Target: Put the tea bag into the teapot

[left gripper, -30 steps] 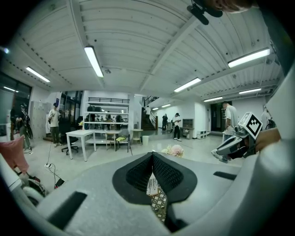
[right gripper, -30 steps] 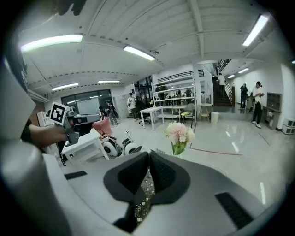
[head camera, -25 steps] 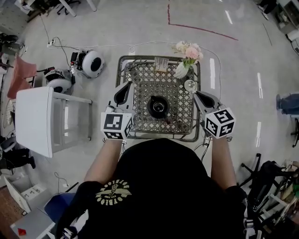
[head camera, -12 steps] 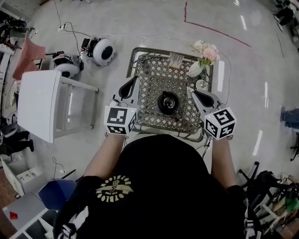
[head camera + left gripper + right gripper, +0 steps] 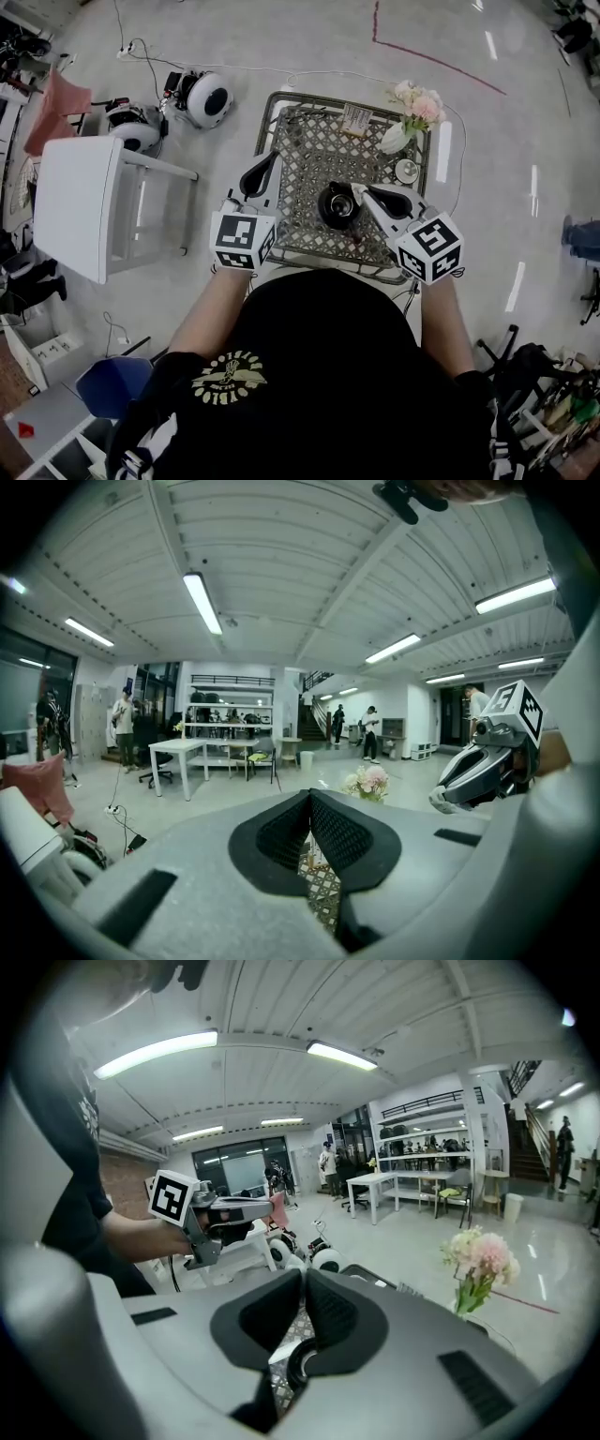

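Observation:
A black teapot [image 5: 336, 208] stands in the middle of a lattice-top metal table [image 5: 305, 187]; its top looks uncovered. My right gripper [image 5: 359, 189] is shut, its tips just right of the teapot's rim. In the right gripper view the teapot [image 5: 298, 1365] shows below the closed jaws [image 5: 304, 1274], beside a pale strip I cannot identify. A small rack of what look like tea bags [image 5: 355, 120] stands at the table's far edge. My left gripper [image 5: 272, 156] hangs shut and empty over the table's left edge; its closed pads [image 5: 309, 799] frame a sliver of lattice.
A vase of pink flowers [image 5: 412, 108] and a small round white dish [image 5: 407, 171] occupy the table's far right corner. A white side table [image 5: 75, 220] stands to the left, with two round white devices [image 5: 208, 97] on the floor behind it. People stand far off in the hall.
My right gripper has swung left from the table's right side to the teapot's rim. The left gripper has stayed put. The head camera shifted a little.

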Demonstrator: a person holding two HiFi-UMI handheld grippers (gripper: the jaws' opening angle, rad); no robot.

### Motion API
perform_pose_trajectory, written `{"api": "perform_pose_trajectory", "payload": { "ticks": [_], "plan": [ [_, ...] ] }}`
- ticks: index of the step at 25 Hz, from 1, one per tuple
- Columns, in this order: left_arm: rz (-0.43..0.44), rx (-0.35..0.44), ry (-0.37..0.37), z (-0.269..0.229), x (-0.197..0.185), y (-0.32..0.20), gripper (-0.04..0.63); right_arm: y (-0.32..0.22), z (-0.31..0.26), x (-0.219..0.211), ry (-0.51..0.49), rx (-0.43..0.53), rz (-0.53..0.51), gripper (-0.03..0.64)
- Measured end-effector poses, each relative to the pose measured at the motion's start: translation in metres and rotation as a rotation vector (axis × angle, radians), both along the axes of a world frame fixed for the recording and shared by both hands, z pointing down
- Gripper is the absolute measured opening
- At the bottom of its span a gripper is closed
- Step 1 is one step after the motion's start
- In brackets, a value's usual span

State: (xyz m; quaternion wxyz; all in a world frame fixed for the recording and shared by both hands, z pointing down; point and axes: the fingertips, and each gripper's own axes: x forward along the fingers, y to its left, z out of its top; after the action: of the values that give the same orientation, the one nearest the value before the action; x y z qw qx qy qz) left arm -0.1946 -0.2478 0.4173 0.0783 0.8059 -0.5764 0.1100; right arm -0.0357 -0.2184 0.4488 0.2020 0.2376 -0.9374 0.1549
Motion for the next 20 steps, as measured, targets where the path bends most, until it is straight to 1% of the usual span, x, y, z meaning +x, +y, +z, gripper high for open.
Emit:
{"api": "perform_pose_trajectory", "payload": {
  "ticks": [3, 6, 15, 20],
  "plan": [
    [-0.002, -0.009, -0.003, 0.004, -0.003, -0.001, -0.003, 0.003, 0.002, -0.007, -0.002, -0.007, -0.019, 0.021],
    [-0.004, -0.010, 0.002, 0.003, -0.005, -0.003, -0.003, 0.004, -0.003, -0.011, -0.027, -0.019, -0.020, 0.021],
    [0.010, -0.006, 0.018, 0.004, -0.001, -0.008, -0.003, 0.005, -0.007, -0.010, -0.031, -0.024, -0.029, 0.023],
    [0.010, 0.005, 0.024, 0.000, -0.003, -0.012, -0.003, 0.004, -0.010, -0.012, -0.027, -0.025, -0.033, 0.043]
  ]
}}
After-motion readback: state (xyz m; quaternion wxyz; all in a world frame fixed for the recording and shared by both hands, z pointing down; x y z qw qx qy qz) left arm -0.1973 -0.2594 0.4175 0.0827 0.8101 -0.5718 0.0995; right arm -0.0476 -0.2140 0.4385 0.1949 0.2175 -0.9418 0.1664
